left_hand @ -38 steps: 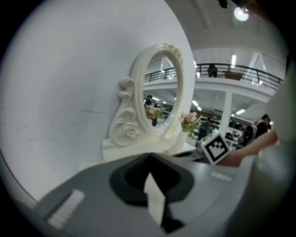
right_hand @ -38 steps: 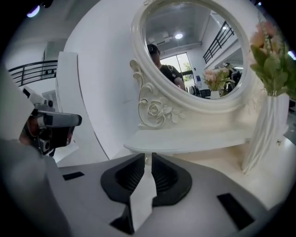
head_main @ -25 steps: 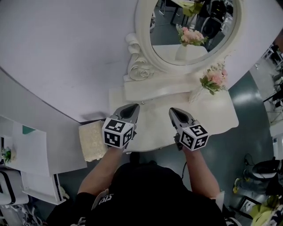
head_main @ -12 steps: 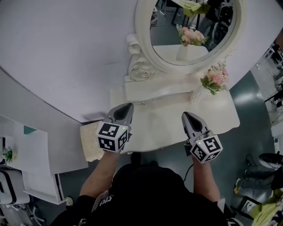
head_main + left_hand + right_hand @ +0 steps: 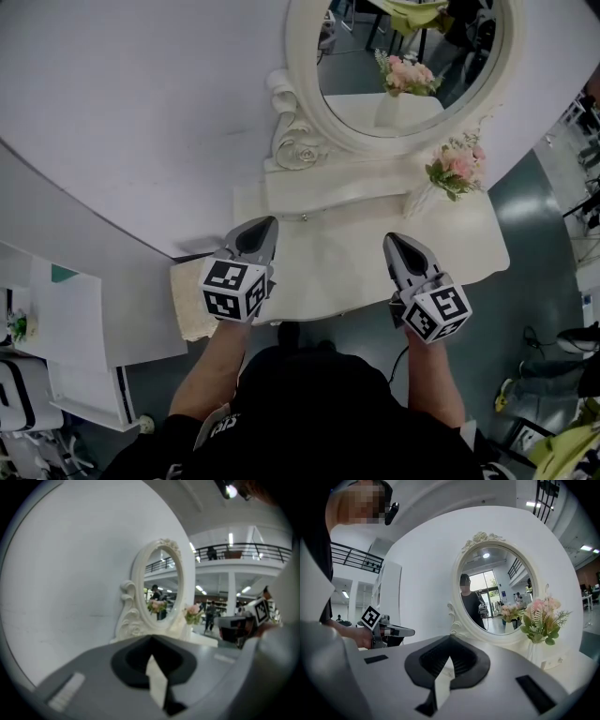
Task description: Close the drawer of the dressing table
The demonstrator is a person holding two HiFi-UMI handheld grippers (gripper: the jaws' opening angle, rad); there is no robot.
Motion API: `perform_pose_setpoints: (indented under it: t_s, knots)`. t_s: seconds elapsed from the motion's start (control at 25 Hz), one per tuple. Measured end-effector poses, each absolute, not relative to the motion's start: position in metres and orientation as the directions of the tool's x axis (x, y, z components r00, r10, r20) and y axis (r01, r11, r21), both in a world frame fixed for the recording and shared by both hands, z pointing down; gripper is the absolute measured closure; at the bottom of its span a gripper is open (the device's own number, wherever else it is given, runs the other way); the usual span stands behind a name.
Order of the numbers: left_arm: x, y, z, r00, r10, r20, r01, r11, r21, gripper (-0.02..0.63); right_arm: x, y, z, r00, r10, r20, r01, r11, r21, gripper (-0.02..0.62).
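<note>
The white dressing table (image 5: 337, 267) stands against the white wall, with its oval mirror (image 5: 403, 66) at the back. Under the mirror a shallow drawer front with a small knob (image 5: 302, 217) looks flush. No drawer shows beyond the table's front edge. My left gripper (image 5: 255, 232) hovers over the table's front left corner, jaws shut and empty. My right gripper (image 5: 398, 246) hovers over the front right, also shut and empty. The left gripper view shows closed tips (image 5: 151, 639) aimed at the mirror (image 5: 159, 592). The right gripper view shows closed tips (image 5: 451, 638) and the left gripper (image 5: 410, 631) to its left.
A vase of pink flowers (image 5: 452, 171) stands on the table's back right corner, near the right gripper. A cream cushioned stool (image 5: 192, 300) sits left of the table. A white shelf unit (image 5: 66, 323) is further left. Dark floor with bags (image 5: 562, 361) lies to the right.
Both grippers have spread apart: the left shifted left, and the right moved right and slightly back toward me. Over the last half second they have hardly moved.
</note>
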State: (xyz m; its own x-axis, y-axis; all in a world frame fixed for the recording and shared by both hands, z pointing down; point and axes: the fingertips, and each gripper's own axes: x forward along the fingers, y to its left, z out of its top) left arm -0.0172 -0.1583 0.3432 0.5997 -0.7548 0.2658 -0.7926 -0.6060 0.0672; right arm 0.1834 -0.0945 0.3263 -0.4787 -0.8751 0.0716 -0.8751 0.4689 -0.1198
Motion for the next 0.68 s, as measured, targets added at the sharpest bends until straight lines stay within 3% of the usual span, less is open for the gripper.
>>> perform_pose_setpoints:
  t_s: [0.68]
  knots:
    - [-0.0078, -0.1624, 0.3490, 0.611, -0.740, 0.280, -0.783, -0.617, 0.079, 0.597, 0.1833, -0.1009, 0.3316, -0.498, -0.863, 0.086, -0.864, 0.485, -0.136, 0.603]
